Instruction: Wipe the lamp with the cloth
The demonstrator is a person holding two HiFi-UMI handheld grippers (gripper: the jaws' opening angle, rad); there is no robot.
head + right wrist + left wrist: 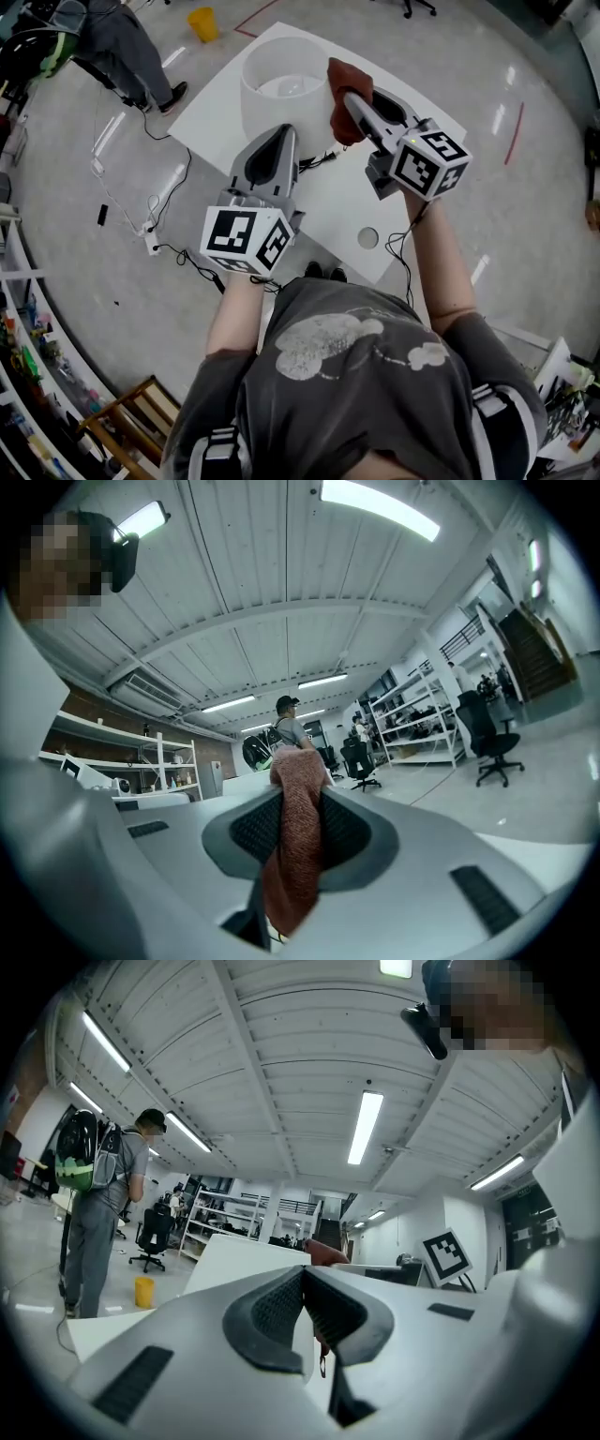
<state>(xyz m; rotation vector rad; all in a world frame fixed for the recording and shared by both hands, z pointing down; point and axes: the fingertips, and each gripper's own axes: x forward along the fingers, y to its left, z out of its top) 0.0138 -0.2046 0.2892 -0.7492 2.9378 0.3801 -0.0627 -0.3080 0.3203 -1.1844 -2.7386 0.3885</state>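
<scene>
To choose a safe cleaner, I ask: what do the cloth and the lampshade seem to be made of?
Cloth: rust-red woven or knitted fabric, matte; ribbed texture shows. Lampshade: white, smooth, matte; fabric or plastic, cannot tell.

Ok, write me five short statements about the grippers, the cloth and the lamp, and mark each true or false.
1. The right gripper has its jaws shut on the cloth. True.
2. The left gripper is gripping the lamp. False: its jaws are together with nothing between them, and it sits short of the lamp.
3. The lamp's shade is white. True.
4. The cloth is blue. False: it is reddish brown.
5. The yellow bin stands on the table. False: it stands on the floor beyond the table.
</scene>
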